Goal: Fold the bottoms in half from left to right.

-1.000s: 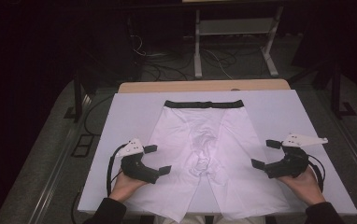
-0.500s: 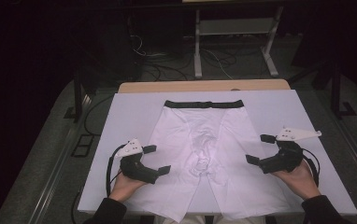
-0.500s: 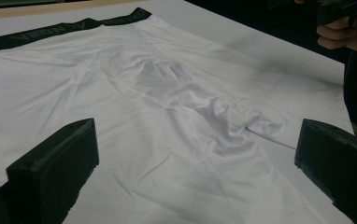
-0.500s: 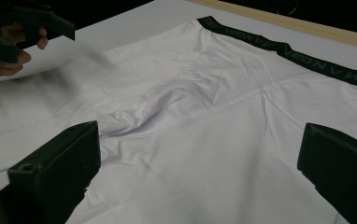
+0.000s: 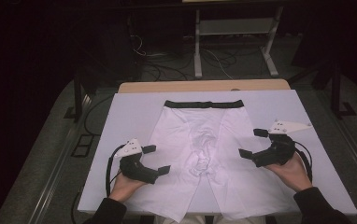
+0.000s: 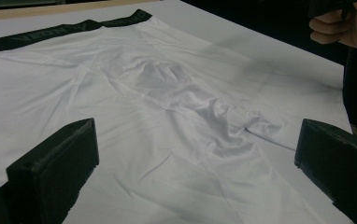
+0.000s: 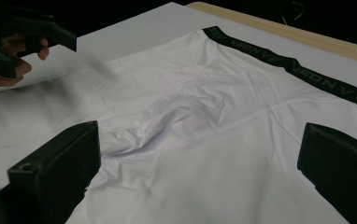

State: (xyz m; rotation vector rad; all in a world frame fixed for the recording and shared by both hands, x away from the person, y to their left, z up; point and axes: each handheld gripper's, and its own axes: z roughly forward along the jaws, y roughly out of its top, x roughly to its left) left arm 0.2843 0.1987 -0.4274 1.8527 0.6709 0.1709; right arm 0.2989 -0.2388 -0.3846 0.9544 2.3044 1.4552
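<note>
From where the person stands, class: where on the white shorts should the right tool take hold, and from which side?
Probably the right leg's outer edge, coming in from the right. The white shorts lie flat, black waistband at the far end, so only an edge offers a fold to pinch. The right tool is open and already beside that edge.

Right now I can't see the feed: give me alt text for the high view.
White shorts with a black waistband lie flat on a white table, waistband at the far side. The left gripper and right gripper, both open, hover at the shorts' side edges.
</note>
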